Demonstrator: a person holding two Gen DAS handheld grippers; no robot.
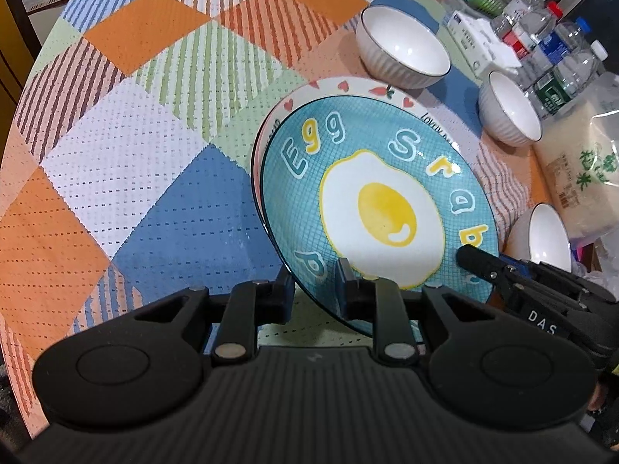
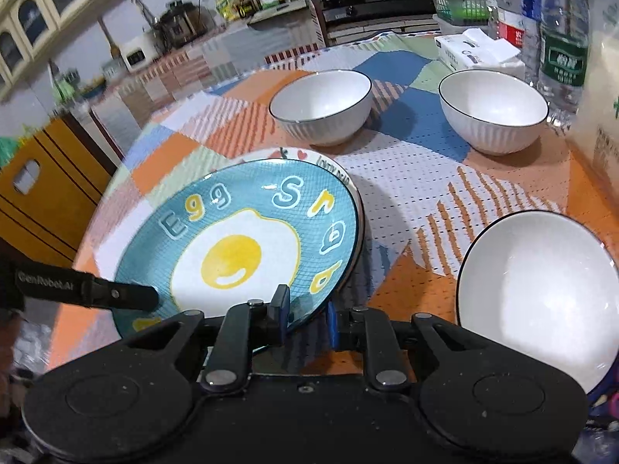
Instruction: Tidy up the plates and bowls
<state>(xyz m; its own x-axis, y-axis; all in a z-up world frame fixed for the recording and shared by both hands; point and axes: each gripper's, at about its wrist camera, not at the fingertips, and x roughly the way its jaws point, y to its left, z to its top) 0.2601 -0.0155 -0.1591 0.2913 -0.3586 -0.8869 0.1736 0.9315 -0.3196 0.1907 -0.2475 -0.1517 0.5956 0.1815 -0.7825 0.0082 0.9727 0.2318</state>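
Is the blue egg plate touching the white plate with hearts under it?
Cannot tell. In the left wrist view the blue egg plate tilts over the heart plate, overlapping it, but neither view plainly shows contact or a gap.

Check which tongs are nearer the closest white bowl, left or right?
Right. The right tongs grip the blue egg plate on the side beside that bowl; the left tongs grip its opposite rim, farther away.

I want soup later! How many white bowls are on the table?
3: one bowl far left, one far right by the bottles, one nearest, beside the blue plate. More may be hidden.
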